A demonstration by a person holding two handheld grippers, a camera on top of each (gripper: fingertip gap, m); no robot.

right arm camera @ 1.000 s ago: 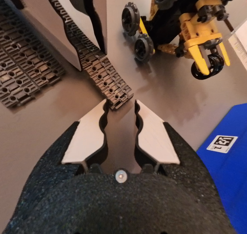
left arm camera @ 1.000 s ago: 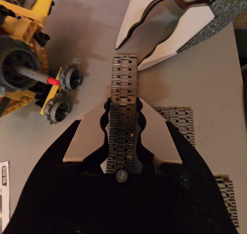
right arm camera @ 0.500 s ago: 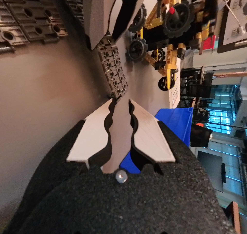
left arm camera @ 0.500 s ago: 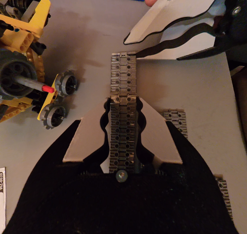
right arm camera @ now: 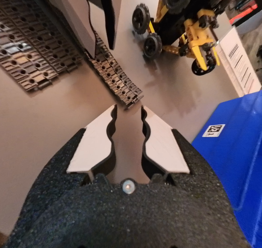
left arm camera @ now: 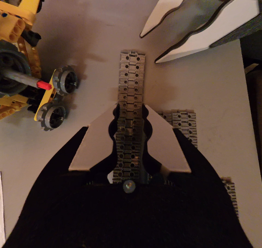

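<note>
My left gripper (left arm camera: 130,105) is shut on a grey linked track strip (left arm camera: 131,78). The strip runs forward from between the fingers and lies flat on the pale table (left arm camera: 184,85). My right gripper (right arm camera: 128,106) is open and empty, its tips just short of the strip's free end (right arm camera: 127,97). In the left wrist view the right gripper (left arm camera: 148,49) hangs at the upper right, apart from the strip's end. In the right wrist view the left gripper's fingers (right arm camera: 79,21) clamp the strip (right arm camera: 113,76) farther back.
A yellow and black brick-built vehicle (left arm camera: 14,56) with grey toothed wheels (left arm camera: 65,80) stands left of the strip; it also shows in the right wrist view (right arm camera: 184,32). More track strips (right arm camera: 28,49) lie side by side. A blue bin (right arm camera: 233,156) and a printed sheet (right arm camera: 241,70) sit nearby. The table edge (left arm camera: 241,99) is on the right. Left tips to right tips: about 9 centimetres.
The right gripper rolled onto its side with a tip at the strip's end, then turned back and drew slightly away. The left gripper kept its hold on the strip.
</note>
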